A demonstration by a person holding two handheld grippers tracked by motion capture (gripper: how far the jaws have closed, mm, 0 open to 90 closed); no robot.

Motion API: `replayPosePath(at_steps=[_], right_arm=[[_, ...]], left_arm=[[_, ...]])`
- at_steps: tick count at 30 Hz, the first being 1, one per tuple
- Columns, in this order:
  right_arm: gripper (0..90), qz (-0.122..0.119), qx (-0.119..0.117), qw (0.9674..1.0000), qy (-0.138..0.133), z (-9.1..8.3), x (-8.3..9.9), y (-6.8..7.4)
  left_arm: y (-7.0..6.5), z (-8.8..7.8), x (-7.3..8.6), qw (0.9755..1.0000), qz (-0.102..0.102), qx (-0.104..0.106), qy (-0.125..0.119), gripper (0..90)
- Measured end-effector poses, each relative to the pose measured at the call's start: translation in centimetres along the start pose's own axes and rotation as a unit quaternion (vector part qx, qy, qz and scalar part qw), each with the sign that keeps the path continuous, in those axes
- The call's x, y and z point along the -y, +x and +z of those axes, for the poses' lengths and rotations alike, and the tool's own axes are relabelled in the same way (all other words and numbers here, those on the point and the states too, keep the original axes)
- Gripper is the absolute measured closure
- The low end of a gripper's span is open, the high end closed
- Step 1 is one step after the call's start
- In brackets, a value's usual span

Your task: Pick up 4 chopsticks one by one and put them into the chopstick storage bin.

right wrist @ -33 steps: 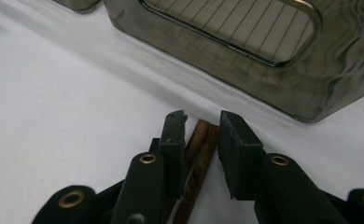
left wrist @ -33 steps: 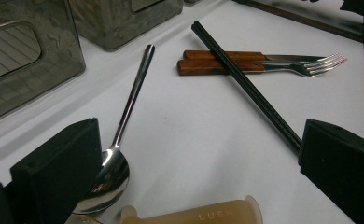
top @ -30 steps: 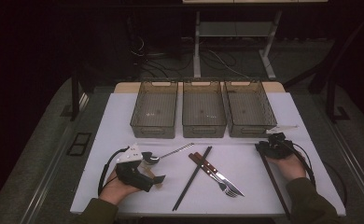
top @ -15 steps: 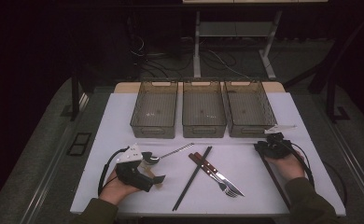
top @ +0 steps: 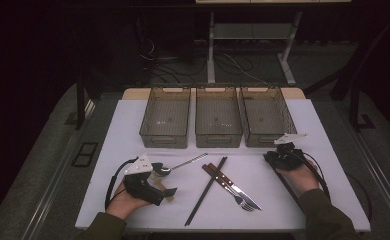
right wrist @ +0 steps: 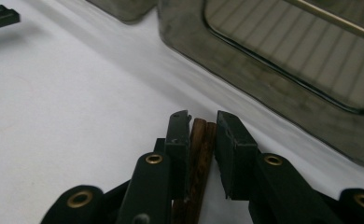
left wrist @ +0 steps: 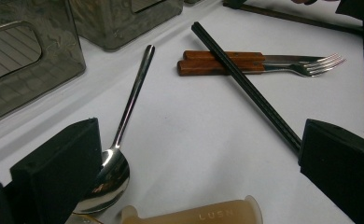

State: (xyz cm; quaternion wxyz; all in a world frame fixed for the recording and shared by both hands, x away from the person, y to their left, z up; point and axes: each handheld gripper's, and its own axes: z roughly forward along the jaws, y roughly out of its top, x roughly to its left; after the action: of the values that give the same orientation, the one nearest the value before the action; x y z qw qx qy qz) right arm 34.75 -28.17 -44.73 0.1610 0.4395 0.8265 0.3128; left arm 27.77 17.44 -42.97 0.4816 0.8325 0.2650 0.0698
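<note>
My left gripper (top: 169,181) rests at the table's front left, and its jaws (left wrist: 201,140) stand wide open. A steel spoon (left wrist: 124,116) lies between them with its bowl beside the left jaw, and a beige cylinder (left wrist: 194,215) lies just below. My right gripper (top: 279,152) sits in front of the right tray. Its jaws (right wrist: 203,121) are nearly together around a pair of brown wooden sticks (right wrist: 199,158). In the middle of the table lie black chopsticks (top: 206,190) and a wood-handled knife and fork (top: 231,186).
Three smoky see-through trays stand side by side at the back: left (top: 164,140), middle (top: 218,141) and right (top: 263,141). The white table top (top: 123,125) ends close behind the trays and just before the person's forearms.
</note>
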Motion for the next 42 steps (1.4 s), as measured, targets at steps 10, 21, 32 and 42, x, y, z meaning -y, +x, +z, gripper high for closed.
replayPosePath(at_steps=[10, 21, 32, 42], right_arm=[[75.6, -0.018, -0.014, 0.9997, -0.005, 0.9, -0.9, 1.1], [76.3, -0.041, -0.031, 0.9986, -0.01, 2.4, -2.5, 2.8], [76.4, -0.048, -0.041, 0.9978, -0.017, 3.3, -3.4, 3.5], [63.5, -0.028, -0.063, 0.9969, -0.039, 2.4, -3.4, 3.1]], left_arm=[[0.0, 0.0, 0.0, 1.0, 0.0, 0.0, 0.001, 0.0], [0.0, -0.1, 0.0, 1.0, 0.0, 0.0, 0.002, 0.0], [0.0, -0.1, 0.0, 1.0, 0.0, -0.001, 0.001, 0.0], [0.0, 0.0, 0.1, 1.0, 0.0, -0.001, -0.001, 0.0]])
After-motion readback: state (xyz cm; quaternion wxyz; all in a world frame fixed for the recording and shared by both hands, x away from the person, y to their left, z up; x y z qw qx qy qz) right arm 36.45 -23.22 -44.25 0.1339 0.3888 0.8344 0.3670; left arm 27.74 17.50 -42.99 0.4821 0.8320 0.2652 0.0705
